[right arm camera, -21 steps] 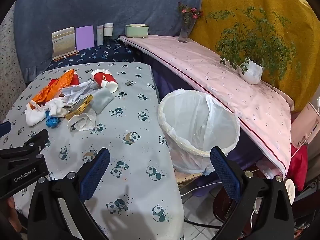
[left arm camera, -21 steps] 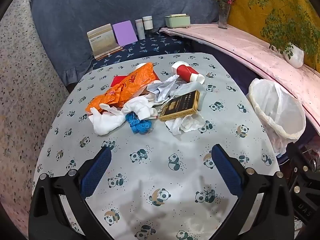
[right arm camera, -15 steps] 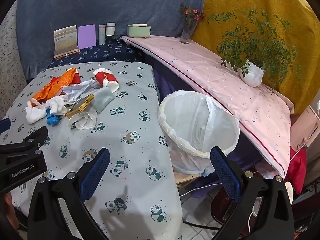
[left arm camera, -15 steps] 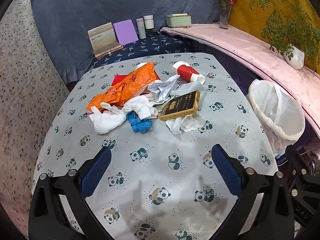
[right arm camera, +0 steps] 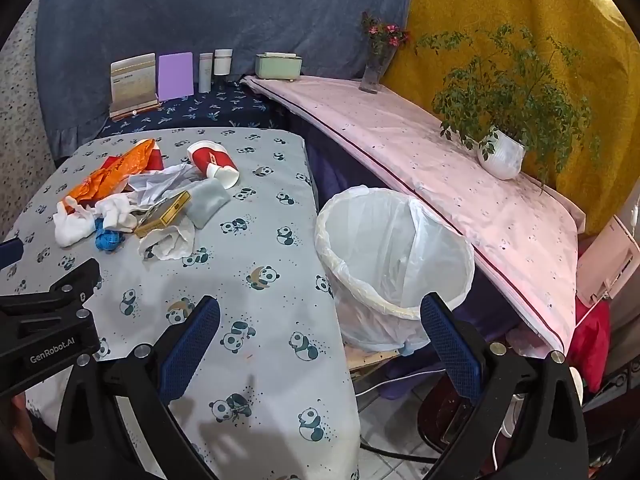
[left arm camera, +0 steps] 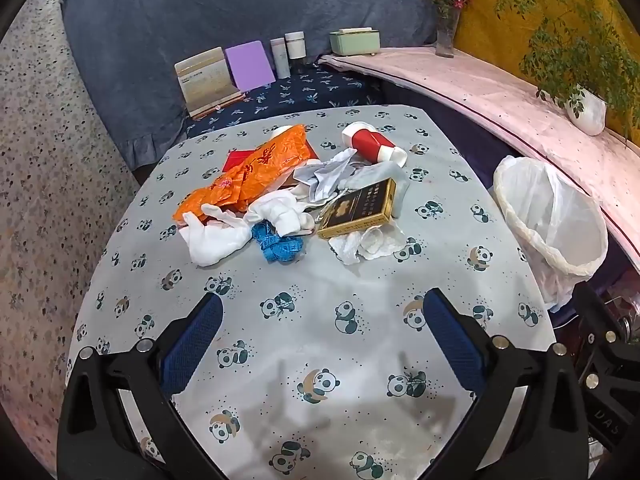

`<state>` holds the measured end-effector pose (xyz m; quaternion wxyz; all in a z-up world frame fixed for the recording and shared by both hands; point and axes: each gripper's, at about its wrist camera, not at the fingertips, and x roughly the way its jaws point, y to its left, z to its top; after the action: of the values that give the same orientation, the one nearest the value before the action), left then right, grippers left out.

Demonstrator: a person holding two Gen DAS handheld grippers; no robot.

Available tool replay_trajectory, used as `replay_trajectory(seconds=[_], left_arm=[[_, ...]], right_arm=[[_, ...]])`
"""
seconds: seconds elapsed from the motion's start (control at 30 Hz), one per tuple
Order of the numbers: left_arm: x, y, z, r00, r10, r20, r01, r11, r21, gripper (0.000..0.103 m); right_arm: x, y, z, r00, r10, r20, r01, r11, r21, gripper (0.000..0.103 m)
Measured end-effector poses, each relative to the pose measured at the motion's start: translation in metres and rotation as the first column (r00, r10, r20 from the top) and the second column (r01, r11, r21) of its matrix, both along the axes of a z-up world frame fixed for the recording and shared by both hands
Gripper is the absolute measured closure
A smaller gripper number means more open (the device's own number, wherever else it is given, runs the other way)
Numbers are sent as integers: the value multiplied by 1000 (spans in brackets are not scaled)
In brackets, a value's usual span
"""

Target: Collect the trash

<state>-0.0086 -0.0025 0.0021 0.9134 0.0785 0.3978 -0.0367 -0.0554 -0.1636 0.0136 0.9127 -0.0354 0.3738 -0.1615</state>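
Even indoor light — sharp focus, fisheye-warped dark corners.

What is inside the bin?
Only the white liner shows inside the bin; no trash is visible in it. Its bottom is hidden by the near rim and liner folds, so small items there cannot be ruled out.

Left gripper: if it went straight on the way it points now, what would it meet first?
Probably bare tablecloth, then the trash pile: the blue tape measure and crumpled white wrapper lie nearest in line. The left gripper has its jaws open and empty. Depth is unclear.
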Motion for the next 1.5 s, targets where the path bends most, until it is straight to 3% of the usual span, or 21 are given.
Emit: replay_trajectory(seconds=[1.5], left_arm=[[-8,-2,8,1000,-17,5,17,1000,1,7]], right_arm=[[-9,-1,6,1000,-16,16,16,1000,-20,7]])
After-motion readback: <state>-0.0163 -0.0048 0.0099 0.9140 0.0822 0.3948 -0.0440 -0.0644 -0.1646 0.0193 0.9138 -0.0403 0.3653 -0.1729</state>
